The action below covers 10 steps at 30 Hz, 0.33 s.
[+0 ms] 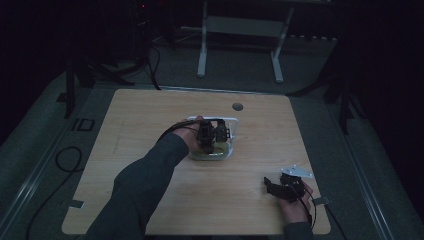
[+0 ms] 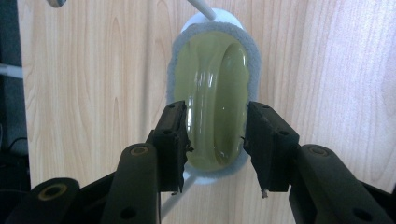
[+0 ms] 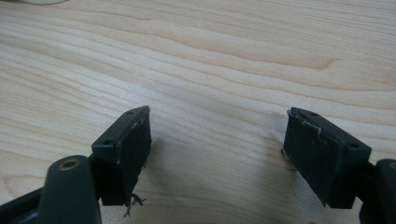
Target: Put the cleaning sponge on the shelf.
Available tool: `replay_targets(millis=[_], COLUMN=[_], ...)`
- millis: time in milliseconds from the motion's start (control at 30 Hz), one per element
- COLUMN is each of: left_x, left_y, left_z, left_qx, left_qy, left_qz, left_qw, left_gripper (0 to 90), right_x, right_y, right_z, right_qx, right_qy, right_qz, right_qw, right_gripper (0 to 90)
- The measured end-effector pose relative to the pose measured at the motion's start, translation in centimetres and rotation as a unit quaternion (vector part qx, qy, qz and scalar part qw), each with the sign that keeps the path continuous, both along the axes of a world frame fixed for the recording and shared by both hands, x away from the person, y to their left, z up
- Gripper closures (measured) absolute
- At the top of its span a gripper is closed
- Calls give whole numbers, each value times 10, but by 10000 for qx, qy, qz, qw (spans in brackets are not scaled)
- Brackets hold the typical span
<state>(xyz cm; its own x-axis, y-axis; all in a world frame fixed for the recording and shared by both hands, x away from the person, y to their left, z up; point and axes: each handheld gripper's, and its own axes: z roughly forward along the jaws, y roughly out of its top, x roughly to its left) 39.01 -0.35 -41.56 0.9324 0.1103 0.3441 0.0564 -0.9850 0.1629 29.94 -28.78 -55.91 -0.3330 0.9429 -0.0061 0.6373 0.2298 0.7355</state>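
The left gripper (image 1: 214,134), held in a person's left hand (image 1: 192,137) reaching across a wooden table (image 1: 150,130), hangs over a white wire rack (image 1: 233,121) near the table's middle. In the left gripper view its two black jaws stand apart on either side of the near end of an oval sponge (image 2: 212,88), olive-yellow with a grey felt edge and a raised ridge down its length. The inner faces sit right at the sponge's sides; whether they press it cannot be told. The sponge lies directly ahead of this gripper (image 2: 215,140), its long axis running straight away from the jaws, far end pointing toward a white wire of the rack (image 2: 201,8). It rests on a white base over the wood.

Well apart, near the table's right front corner, the right gripper (image 1: 272,186) sits low in the person's right hand (image 1: 295,205), a grey three-cornered plate (image 1: 297,172) on top. In the right gripper view its jaws are spread wide over bare wood grain, holding nothing.
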Motion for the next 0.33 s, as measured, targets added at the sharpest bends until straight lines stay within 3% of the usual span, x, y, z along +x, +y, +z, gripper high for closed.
replay_targets(millis=[333], left_x=[-17], left_y=[13], left_z=[14], left_qx=[-353], left_qy=[60], left_qz=[84], left_qw=[9993], left_gripper=[591], right_x=[0], right_y=[0], right_z=[0], right_qx=[-2], right_qy=[1], right_qz=[2], right_qw=[10000], right_gripper=[228])
